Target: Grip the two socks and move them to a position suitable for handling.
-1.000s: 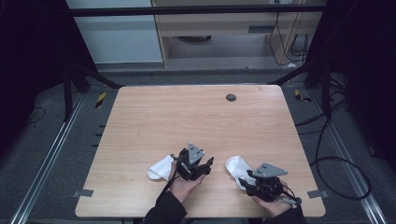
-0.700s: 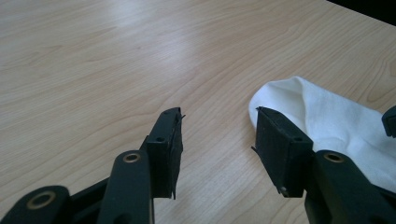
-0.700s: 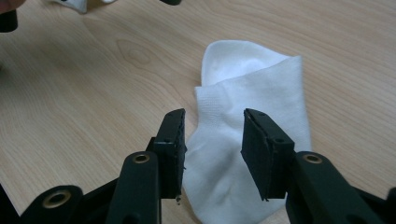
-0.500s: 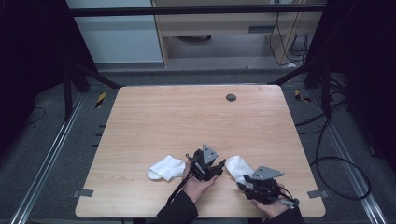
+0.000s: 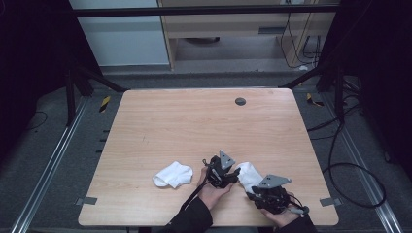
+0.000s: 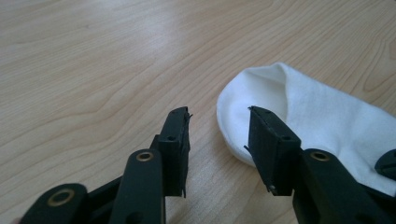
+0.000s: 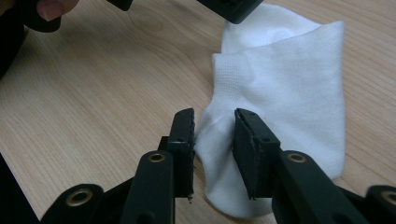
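Two white socks lie on the wooden table (image 5: 194,121). The right sock (image 5: 249,171) (image 6: 322,116) (image 7: 285,88) lies flat between both grippers. My left gripper (image 5: 237,173) (image 6: 218,117) is low at that sock's rounded end; its jaws have just been closing, and the sock's edge sits between them untouched. My right gripper (image 5: 250,193) (image 7: 214,116) is at the sock's other end; its jaws have also just been closing, and they straddle the sock's near edge without pinching it. The left sock (image 5: 172,174) lies crumpled apart to the left.
A dark round grommet (image 5: 240,101) sits in the table's far side. The table's front edge runs close behind both hands. Black frame posts and cables stand on the floor around the table.
My left gripper has moved right, away from the crumpled left sock and over to the right sock. The right gripper has stayed put. Both pairs of jaws stand narrower than before.
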{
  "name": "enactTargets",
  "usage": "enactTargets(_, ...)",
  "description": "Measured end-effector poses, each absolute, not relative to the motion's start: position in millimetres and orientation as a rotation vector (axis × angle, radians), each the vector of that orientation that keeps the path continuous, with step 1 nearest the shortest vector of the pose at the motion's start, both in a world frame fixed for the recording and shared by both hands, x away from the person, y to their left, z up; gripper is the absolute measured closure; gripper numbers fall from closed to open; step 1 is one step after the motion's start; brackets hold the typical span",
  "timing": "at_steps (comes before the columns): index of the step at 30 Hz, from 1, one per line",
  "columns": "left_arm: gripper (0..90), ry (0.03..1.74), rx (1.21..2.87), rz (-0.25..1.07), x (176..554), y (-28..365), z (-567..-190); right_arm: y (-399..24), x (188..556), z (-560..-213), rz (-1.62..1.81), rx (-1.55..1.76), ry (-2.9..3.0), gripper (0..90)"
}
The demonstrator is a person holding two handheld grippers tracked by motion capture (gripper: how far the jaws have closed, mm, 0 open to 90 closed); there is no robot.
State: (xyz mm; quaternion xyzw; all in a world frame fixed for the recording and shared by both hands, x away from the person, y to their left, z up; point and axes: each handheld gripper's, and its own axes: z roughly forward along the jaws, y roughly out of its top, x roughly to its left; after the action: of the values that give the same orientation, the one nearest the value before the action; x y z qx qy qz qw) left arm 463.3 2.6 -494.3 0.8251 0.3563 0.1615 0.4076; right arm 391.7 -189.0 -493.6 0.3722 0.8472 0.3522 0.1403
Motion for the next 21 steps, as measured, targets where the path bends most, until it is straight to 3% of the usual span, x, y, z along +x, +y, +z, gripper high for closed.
enactTargets(9,75.2,0.938,2.150,0.370,466.9,0.4,-498.2,-186.8,393.0,-494.1,0.978,1.077,2.484,81.4)
enactTargets(14,86.4,0.942,2.169,0.353,467.7,-2.0,-498.8,-187.3,393.7,-493.4,0.985,1.086,2.485,83.6)
enactTargets(21,89.4,0.916,2.175,0.347,466.4,1.4,-494.2,-192.7,393.0,-480.9,1.116,1.093,2.402,83.7)
